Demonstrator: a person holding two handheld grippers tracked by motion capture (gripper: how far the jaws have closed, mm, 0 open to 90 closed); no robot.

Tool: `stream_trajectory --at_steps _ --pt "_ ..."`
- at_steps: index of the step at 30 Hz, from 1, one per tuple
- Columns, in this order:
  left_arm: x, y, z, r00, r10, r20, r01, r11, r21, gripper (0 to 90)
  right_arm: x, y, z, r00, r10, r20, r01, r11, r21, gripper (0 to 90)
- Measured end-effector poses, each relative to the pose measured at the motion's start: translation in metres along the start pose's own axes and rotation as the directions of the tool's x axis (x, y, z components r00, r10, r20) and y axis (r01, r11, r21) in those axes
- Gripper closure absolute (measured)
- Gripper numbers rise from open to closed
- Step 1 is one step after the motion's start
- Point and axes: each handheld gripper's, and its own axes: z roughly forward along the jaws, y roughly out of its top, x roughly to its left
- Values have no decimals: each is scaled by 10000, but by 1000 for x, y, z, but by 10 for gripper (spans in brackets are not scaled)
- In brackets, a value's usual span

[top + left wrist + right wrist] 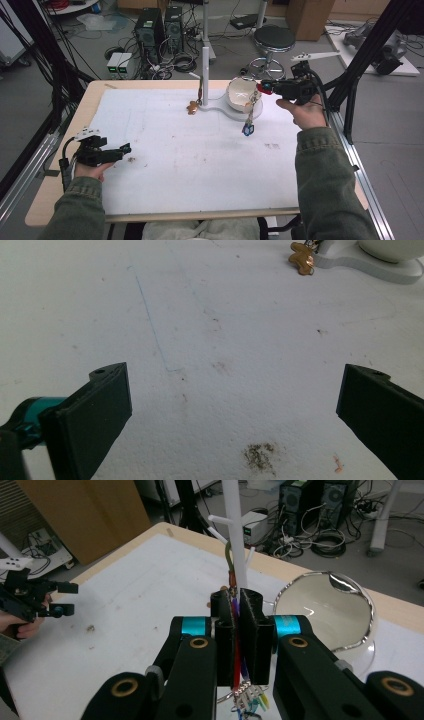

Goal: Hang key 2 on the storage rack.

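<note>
From the high view, I am holding the right gripper point(261, 88) beside the white bowl point(239, 93), its jaws pinched on a keychain point(251, 114) whose chain and blue tag are dangling toward the stand's base point(220, 107). The left gripper point(126, 148) is resting near the table's point(65, 150) left edge. In the left gripper view its jaws are standing wide with nothing between them, a brown charm point(301, 259) lying far ahead. In the right gripper view the jaws are clamping the keychain's strap point(236, 652), with the stand's pegs point(220, 522) just behind. I judge I should be lifting slowly, keeping the loop clear above a peg before lowering.
</note>
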Motion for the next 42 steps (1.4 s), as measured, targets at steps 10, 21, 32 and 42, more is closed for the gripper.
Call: stream_trajectory --at_steps 10,21,32,42 --pt "1 0 -1 10000 -55 28 55 10000 -39 17 15 22 18 9997 -158 -194 156 9998 -87 852" --pt "3 1 -6 9995 -115 -305 98 9985 -543 17 25 44 35 9995 -258 -199 255 9995 -190 852" --pt "5 2 -11 9971 -144 -753 68 9950 -1001 17 30 64 46 9998 -128 -146 123 9992 -382 852" --pt "6 2 -12 9972 -196 -721 120 9945 -1038 17 34 80 57 9995 -81 -308 63 9983 -579 879"
